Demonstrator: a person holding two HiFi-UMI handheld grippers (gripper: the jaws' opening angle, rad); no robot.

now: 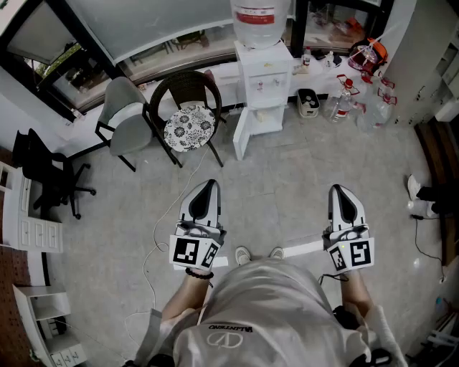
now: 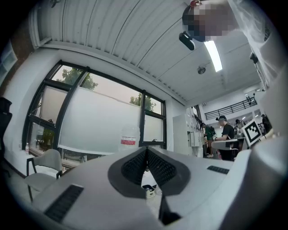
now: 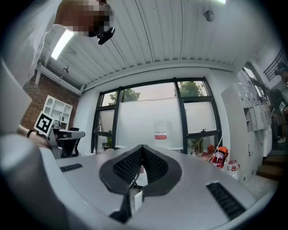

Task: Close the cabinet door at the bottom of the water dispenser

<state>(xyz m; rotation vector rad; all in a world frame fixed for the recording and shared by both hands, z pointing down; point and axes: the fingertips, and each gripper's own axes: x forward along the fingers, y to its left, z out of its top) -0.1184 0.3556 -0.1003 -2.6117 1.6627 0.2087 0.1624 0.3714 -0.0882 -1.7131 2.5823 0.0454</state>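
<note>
Grippers: left gripper [image 1: 206,185] and right gripper [image 1: 339,189] both shut, empty, side by side | tall white plastic water dispenser [image 1: 263,75]: well ahead, against the window wall | white bottom cabinet door [image 1: 241,136]: open, on the dispenser's left side

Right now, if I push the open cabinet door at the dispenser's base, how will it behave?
The cabinet door looks thin and stands swung open, so it probably swings shut lightly and stays stiff. The water dispenser carries a large bottle on top, so a hard shove might rock it.
</note>
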